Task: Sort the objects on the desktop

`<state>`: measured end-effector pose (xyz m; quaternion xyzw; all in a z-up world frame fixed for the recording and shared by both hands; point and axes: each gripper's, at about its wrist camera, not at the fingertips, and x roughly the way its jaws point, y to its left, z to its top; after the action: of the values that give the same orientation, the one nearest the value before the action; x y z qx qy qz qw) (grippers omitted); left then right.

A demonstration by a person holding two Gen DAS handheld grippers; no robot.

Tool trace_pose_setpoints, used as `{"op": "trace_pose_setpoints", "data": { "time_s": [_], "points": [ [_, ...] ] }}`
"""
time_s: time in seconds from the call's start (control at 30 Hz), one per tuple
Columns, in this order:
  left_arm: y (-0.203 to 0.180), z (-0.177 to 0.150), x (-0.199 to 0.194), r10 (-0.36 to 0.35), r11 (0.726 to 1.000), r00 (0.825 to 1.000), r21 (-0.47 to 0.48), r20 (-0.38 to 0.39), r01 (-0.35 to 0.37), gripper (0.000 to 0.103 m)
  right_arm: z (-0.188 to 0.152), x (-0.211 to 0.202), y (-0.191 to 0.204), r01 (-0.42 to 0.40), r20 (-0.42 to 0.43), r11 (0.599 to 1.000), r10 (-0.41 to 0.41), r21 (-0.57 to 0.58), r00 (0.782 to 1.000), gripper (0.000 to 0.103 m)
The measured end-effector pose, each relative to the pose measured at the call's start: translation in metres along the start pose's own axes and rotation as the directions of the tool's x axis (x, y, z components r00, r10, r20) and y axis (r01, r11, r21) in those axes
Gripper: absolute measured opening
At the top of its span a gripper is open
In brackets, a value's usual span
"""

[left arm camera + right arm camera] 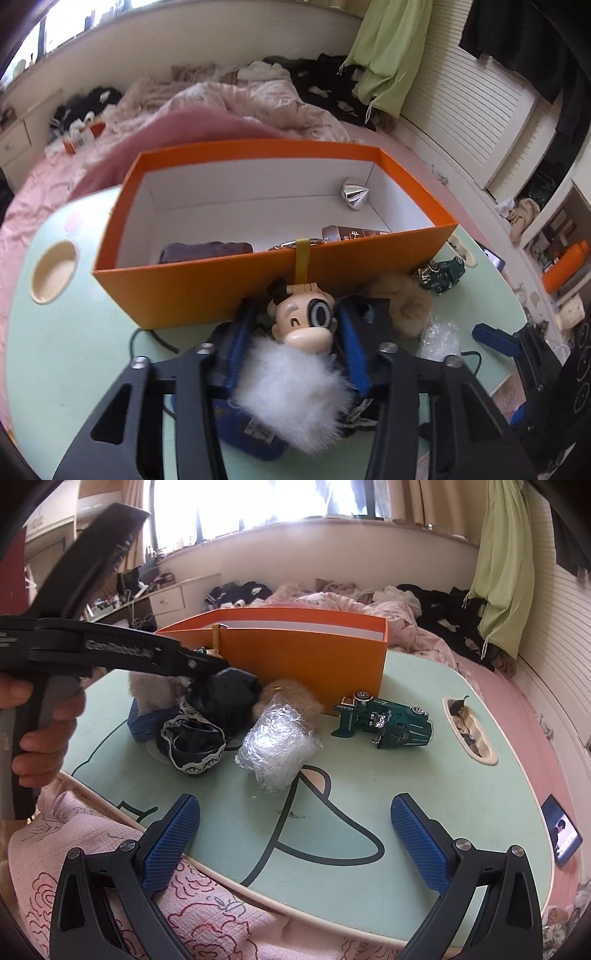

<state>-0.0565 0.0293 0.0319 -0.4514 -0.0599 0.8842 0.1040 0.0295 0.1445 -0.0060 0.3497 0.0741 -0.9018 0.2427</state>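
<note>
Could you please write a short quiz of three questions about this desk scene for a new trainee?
1. True or false: the left gripper is shut on the figure keychain.
2. Where does the silver cone lie? A) inside the orange box B) on the green table
3. Fill in: the right gripper is ___.

Key: 1 true; 2 A; 3 open

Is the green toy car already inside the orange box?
No, the green toy car lies on the table beside the orange box.
</note>
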Motion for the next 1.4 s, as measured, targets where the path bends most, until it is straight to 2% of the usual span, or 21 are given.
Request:
{"op": "trace_pose_setpoints", "data": {
  "time_s": [0.07,0.2,0.3,0.37,0.43,0.5,0.6,0.67,0.77,0.9,0.97,1.07,1.17,1.23,1.3,1.4],
  "points": [
    [0.007,-0.003,-0.001,-0.033,0.998,0.999,-0.052,0.023,0.034,0.038,0.000,0.000,0.000,0.000,0.000,1.000,0.000,0.000,1.000,0.103],
    [0.010,-0.009,-0.024,-0.068,0.996,0.992,-0.053,0.106,0.073,0.038,0.000,0.000,0.000,0.000,0.000,1.000,0.000,0.000,1.000,0.103],
    [0.013,-0.007,-0.061,-0.110,0.991,0.970,-0.045,0.216,0.122,0.038,0.000,0.000,-0.001,0.000,0.000,1.000,0.000,0.000,1.000,0.103],
    [0.018,-0.004,-0.091,-0.120,0.988,0.944,-0.051,0.308,0.143,0.038,0.000,0.000,0.000,0.000,0.000,1.000,0.000,0.000,1.000,0.103],
    [0.027,-0.009,-0.119,-0.103,0.988,0.917,-0.066,0.385,0.138,0.038,0.000,0.000,0.000,0.000,0.000,1.000,0.000,0.000,1.000,0.103],
    [0.034,-0.012,-0.133,-0.077,0.991,0.909,-0.070,0.409,0.116,0.038,0.000,0.001,-0.001,0.000,0.001,1.000,0.000,0.000,1.000,0.103],
    [0.046,-0.025,-0.131,0.005,0.995,0.930,-0.092,0.368,0.030,0.038,-0.001,0.001,-0.001,0.000,0.000,1.000,0.000,0.000,1.000,0.103],
    [0.057,-0.037,-0.114,0.040,0.995,0.952,-0.104,0.302,-0.009,0.038,-0.001,0.001,-0.001,0.000,0.001,1.000,0.000,-0.001,1.000,0.103],
    [0.073,-0.053,-0.089,0.041,0.990,0.974,-0.138,0.224,-0.010,0.038,-0.001,0.001,-0.001,0.000,0.001,1.000,0.000,0.000,1.000,0.103],
    [0.074,-0.065,-0.058,0.025,0.988,0.987,-0.156,0.156,-0.001,0.038,-0.001,0.001,-0.001,-0.001,0.002,1.000,0.001,0.000,1.000,0.103],
    [0.068,-0.067,-0.053,0.016,0.989,0.987,-0.149,0.163,0.009,0.039,-0.001,0.001,-0.001,-0.001,0.001,1.000,0.001,-0.001,1.000,0.103],
    [0.063,-0.067,-0.051,-0.011,0.989,0.988,-0.145,0.156,0.034,0.056,-0.001,0.001,-0.001,-0.001,0.002,1.000,0.001,0.000,1.000,0.103],
    [0.062,-0.070,-0.068,-0.052,0.989,0.973,-0.126,0.224,0.082,0.066,-0.001,0.001,-0.001,-0.001,0.002,1.000,0.001,0.000,1.000,0.103],
    [0.062,-0.073,-0.081,-0.018,0.994,0.964,-0.100,0.266,0.047,0.078,-0.001,0.001,-0.001,0.000,0.002,1.000,0.000,0.000,1.000,0.103],
    [0.064,-0.076,-0.090,0.010,0.997,0.959,-0.078,0.282,0.012,0.079,-0.001,0.001,-0.001,-0.001,0.002,1.000,0.001,0.000,1.000,0.103],
    [0.067,-0.083,-0.091,0.013,0.999,0.971,-0.036,0.240,-0.004,0.079,-0.001,0.001,-0.001,-0.001,0.002,1.000,0.001,0.000,1.000,0.103]
  ]
}}
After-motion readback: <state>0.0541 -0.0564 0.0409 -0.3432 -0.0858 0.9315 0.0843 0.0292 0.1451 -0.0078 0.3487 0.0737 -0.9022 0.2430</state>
